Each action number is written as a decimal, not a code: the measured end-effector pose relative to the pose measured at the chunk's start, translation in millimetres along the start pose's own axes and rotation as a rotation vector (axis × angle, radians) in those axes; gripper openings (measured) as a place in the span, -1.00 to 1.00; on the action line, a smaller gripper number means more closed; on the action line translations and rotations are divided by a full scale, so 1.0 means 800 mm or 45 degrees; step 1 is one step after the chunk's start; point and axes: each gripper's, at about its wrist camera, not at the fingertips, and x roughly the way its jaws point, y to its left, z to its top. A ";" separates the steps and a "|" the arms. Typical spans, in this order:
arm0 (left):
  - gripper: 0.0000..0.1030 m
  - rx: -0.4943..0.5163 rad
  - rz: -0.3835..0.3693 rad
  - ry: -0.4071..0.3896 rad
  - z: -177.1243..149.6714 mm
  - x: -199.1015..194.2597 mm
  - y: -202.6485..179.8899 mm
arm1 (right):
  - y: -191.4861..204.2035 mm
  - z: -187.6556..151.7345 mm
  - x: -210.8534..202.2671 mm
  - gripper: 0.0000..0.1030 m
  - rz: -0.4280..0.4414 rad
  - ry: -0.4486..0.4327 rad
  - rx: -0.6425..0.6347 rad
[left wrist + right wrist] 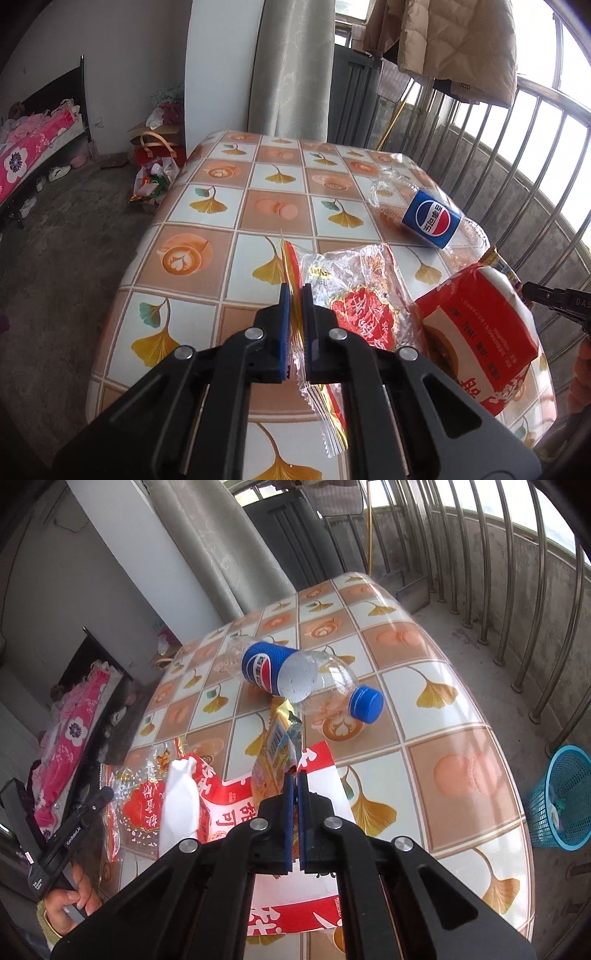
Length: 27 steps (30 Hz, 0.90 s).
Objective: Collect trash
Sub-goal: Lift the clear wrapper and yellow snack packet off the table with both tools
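Observation:
My left gripper (295, 291) is shut on the edge of a clear plastic wrapper with a red and gold print (354, 291), which lies on the tiled tablecloth; the wrapper also shows in the right wrist view (140, 805). My right gripper (294, 775) is shut on a yellow snack packet (277, 753), held above a red and white tissue pack (321, 775). That tissue pack stands right of the wrapper in the left wrist view (487, 325). An empty Pepsi bottle (291, 675) lies on its side further back; it also shows in the left wrist view (430, 218).
A blue mesh waste basket (561, 797) stands on the floor right of the table (461, 775). A metal railing (517, 602) runs behind it. A curtain (291, 70), bags on the floor (155, 181) and a bed (33, 155) lie left.

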 end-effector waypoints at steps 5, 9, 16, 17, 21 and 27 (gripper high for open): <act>-0.92 0.025 -0.022 -0.103 0.019 -0.038 -0.014 | -0.003 0.009 -0.029 -0.97 0.013 -0.073 0.000; -0.92 0.058 -0.046 -0.184 0.033 -0.068 -0.032 | -0.007 0.011 -0.052 -0.97 0.023 -0.123 0.006; -0.93 0.135 -0.121 -0.294 0.054 -0.108 -0.076 | -0.023 0.010 -0.094 -0.97 0.021 -0.223 0.020; -0.93 0.150 -0.132 -0.305 0.056 -0.112 -0.084 | -0.026 0.010 -0.100 -0.97 0.021 -0.236 0.026; -0.94 0.211 -0.177 -0.332 0.061 -0.120 -0.115 | -0.041 0.007 -0.119 -0.97 0.012 -0.277 0.055; -0.94 0.250 -0.213 -0.320 0.061 -0.115 -0.145 | -0.076 -0.003 -0.111 -0.92 0.088 -0.188 0.132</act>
